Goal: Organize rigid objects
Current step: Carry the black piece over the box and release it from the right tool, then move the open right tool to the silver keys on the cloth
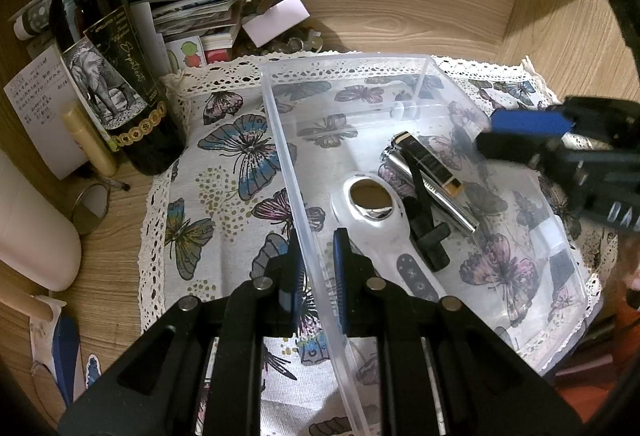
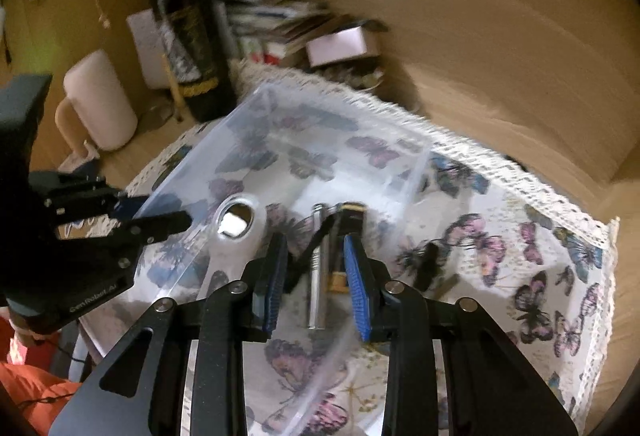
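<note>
Pinching the clear bin (image 1: 420,75) wall with our left gripper (image 1: 318,276), we are hovering the spread, empty right gripper (image 2: 316,284) over its opener (image 1: 376,211) and silver tube (image 1: 436,191).

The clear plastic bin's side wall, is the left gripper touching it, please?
Touching: the left wrist view shows the left gripper with both blue fingers pressed on the clear bin's wall.

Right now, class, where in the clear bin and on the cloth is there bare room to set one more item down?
In the bin, the far end beyond the silver tube is bare, and so is the near right corner. The middle is crowded: white tool, tube, black clip. On the cloth, the strip between bin and bottle is free. The papers behind are cluttered.
</note>
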A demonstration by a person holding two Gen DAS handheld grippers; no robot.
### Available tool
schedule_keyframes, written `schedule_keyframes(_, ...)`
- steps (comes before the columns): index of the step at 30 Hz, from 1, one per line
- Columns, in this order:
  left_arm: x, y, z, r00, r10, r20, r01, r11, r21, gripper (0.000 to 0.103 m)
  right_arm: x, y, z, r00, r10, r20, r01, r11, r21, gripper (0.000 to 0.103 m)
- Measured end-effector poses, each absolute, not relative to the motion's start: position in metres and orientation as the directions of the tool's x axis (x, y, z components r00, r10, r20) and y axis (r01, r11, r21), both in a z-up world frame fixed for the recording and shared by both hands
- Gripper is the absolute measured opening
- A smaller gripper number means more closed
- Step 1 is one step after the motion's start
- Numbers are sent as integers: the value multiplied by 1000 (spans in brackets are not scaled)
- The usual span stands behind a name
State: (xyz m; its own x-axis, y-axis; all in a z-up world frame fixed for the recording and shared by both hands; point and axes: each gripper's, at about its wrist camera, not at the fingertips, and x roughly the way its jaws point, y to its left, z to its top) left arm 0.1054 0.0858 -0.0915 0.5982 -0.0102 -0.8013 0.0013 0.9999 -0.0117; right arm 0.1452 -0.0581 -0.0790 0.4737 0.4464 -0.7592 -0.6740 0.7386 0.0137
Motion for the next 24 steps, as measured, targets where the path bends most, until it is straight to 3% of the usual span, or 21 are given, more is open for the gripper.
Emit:
schedule_keyframes(8,105,86,-91,597,-11,-802,0,1000,-14,14,156,-100,-64,557,391,-733,-582,813,-8,27)
schedule_keyframes(16,105,86,-91,597,-8,-802,-1,1000,-11,14,168,-124,-90,536,323,-780,-526,850,-9,27)
schedule_keyframes(24,104,87,-91,594,-11,-804,0,1000,-13,14,174,-118,-135,424,295,-856,-553,833,13,40)
